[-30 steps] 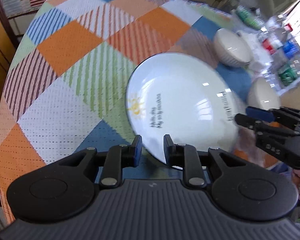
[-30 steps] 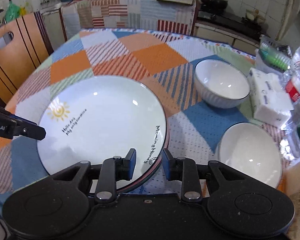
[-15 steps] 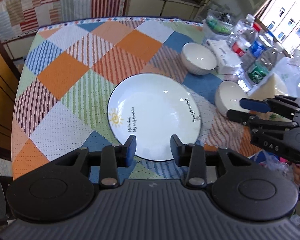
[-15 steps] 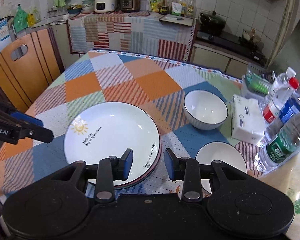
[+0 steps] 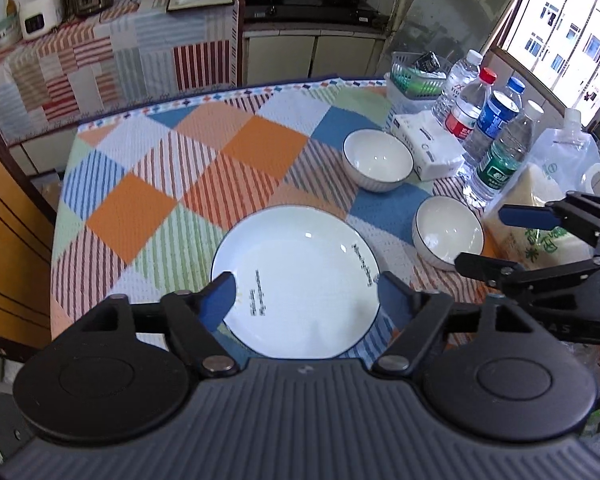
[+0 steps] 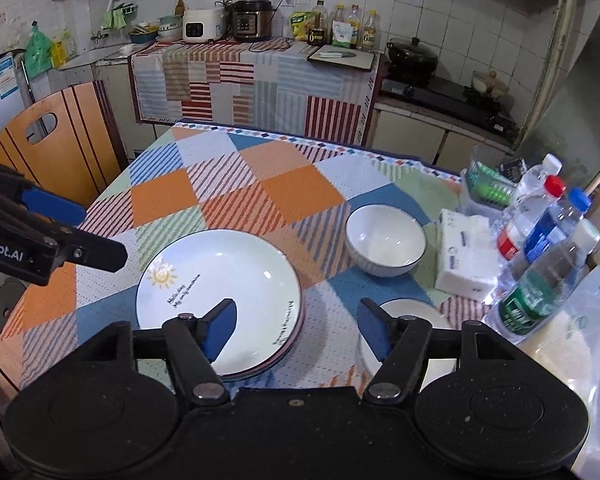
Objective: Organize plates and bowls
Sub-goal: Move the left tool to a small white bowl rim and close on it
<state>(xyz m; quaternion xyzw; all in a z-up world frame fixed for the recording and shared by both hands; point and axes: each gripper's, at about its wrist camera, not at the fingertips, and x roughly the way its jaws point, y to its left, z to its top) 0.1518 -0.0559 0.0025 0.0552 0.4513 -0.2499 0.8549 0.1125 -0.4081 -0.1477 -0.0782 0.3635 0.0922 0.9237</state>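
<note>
With the plates (image 6: 220,280) stacked on the table (image 6: 236,184), left gripper (image 5: 306,294) and right gripper (image 6: 296,330) are opening, empty; far bowl (image 6: 385,240) and near bowl (image 5: 447,232) sit apart, unstacked.

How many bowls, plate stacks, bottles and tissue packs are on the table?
Bowls: 2, far bowl, near bowl
Plate stacks: 1, plate stack
Bottles: 4, bottles
Tissue packs: 1, tissue pack
Total: 8

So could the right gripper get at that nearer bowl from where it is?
Probably yes. The right gripper hangs above the table, jaws opening and empty, and the nearer bowl sits just below its right finger with nothing between.
</note>
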